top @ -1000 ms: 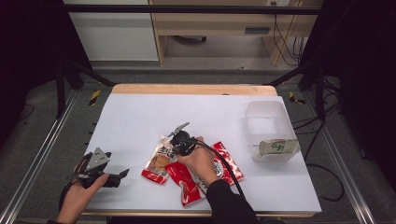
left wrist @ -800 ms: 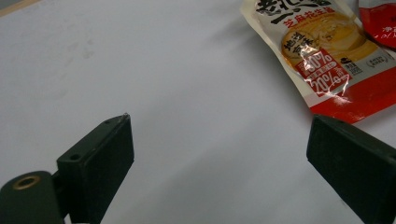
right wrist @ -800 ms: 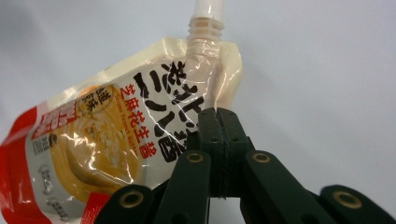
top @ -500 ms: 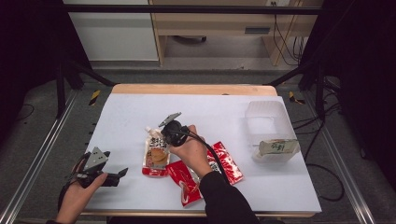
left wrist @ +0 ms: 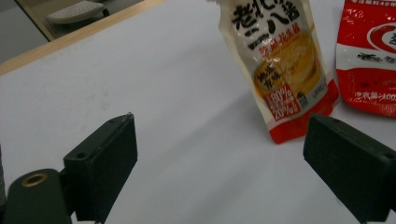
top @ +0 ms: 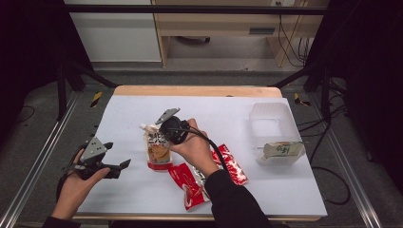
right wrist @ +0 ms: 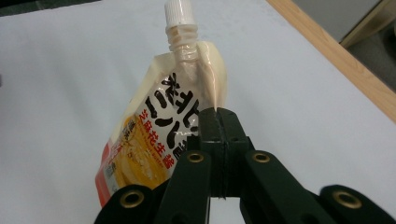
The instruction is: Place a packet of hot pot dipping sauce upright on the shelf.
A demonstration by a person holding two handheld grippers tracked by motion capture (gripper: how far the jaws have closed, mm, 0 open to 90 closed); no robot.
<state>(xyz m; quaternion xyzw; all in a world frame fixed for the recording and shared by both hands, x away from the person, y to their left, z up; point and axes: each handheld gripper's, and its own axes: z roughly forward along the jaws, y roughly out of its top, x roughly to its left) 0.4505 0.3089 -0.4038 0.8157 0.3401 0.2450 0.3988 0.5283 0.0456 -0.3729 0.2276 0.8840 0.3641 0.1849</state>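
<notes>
Since the earlier frame: right tongs [top: 153, 129] have lifted the spouted pouch [top: 157, 147] off its flat position; it now stands nearly upright, bottom edge at the worktop [top: 266, 190]. Left tongs [top: 116, 154] have risen slightly. Right tongs pinched tight on the pouch's upper side seam [right wrist: 212, 100], just below the white cap [right wrist: 178, 10]. Left tongs spread wide, nothing between them, near the worktop's left edge. Two red packets [top: 187, 183] lie flat just beside the pouch. Clear container [top: 271, 118] and another pouch [top: 281, 151] well apart at right.
</notes>
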